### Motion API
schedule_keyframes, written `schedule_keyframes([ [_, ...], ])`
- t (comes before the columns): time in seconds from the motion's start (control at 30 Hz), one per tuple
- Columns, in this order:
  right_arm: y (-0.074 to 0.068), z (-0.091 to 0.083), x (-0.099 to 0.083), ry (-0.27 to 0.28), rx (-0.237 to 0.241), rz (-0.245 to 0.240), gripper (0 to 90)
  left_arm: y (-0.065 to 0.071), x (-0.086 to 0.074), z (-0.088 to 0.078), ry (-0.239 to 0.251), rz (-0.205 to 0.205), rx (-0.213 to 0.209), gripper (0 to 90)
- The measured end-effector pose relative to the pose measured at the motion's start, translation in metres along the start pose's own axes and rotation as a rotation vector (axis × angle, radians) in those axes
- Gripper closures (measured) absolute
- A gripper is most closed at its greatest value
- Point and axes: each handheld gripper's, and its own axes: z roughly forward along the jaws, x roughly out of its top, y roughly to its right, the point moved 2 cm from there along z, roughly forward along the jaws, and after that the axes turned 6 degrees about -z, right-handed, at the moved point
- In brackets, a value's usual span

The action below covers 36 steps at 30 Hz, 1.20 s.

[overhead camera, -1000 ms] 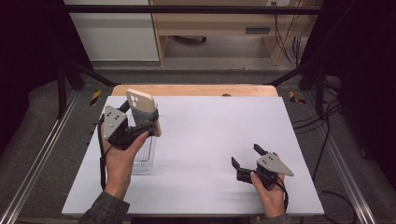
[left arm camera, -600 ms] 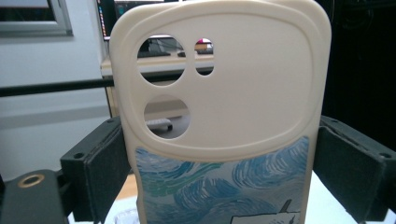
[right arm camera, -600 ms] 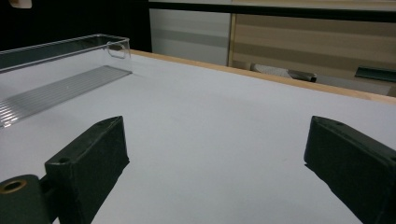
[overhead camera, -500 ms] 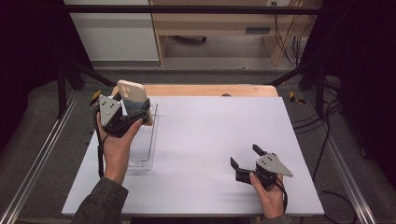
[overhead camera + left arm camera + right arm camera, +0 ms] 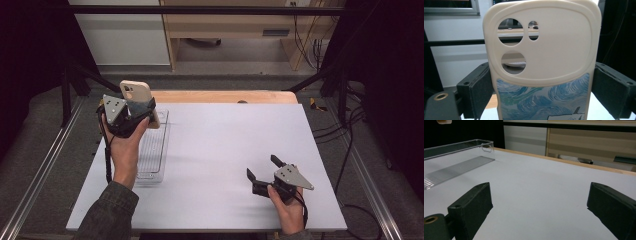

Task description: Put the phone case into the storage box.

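Phone case [image 5: 544, 62], cream with three round camera cut-outs and a swirled blue print on its lower half, stands upright between the left gripper's black jaws, which press against its two long sides. Its bottom end is cut off by the lower edge of the left gripper view, so how deep it sits in the grip cannot be told, and the small white shape printed near the bottom is too cropped to read.

Nearest the person in the high view, the right hand [image 5: 289, 212] rests low on the white table [image 5: 225, 145] at its front right, holding the right gripper [image 5: 261, 171] level and pointed toward the left and slightly away. Its jaws stand wide apart with nothing between them; in the right gripper view bare table shows in the gap.

Farther in, on the left, the left forearm in a dark green sleeve [image 5: 107, 212] rises from the front edge, and the left hand [image 5: 125, 147] lifts the left gripper [image 5: 140, 107] above the table, jaws pointing up and away. The case shows there as a cream tab [image 5: 136, 92] sticking up above the grey plate.

Beneath that hand lies a clear plastic tray [image 5: 152, 150] with a ribbed floor; the hand and forearm cover part of it. Its far rim shows in the right gripper view [image 5: 459, 145].

Beyond the table run a wooden edge and dim shelving, hard to make out.
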Motion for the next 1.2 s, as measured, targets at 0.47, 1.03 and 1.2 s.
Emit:
schedule_keyframes([
  [0.47, 0.001, -0.001, 0.000, 0.007, -0.003, 0.013, 5.7, -0.003, 0.004, 0.017, 0.008, 0.040, 0.036, 9.7],
  [1.03, 0.001, -0.002, 0.001, 0.015, -0.005, 0.018, 5.6, 0.001, -0.014, 0.034, -0.031, 0.021, 0.050, 9.8],
  [1.2, 0.001, -0.001, 0.002, 0.025, -0.014, 0.039, 5.6, -0.002, -0.031, 0.038, -0.067, 0.008, 0.044, 9.7],
])
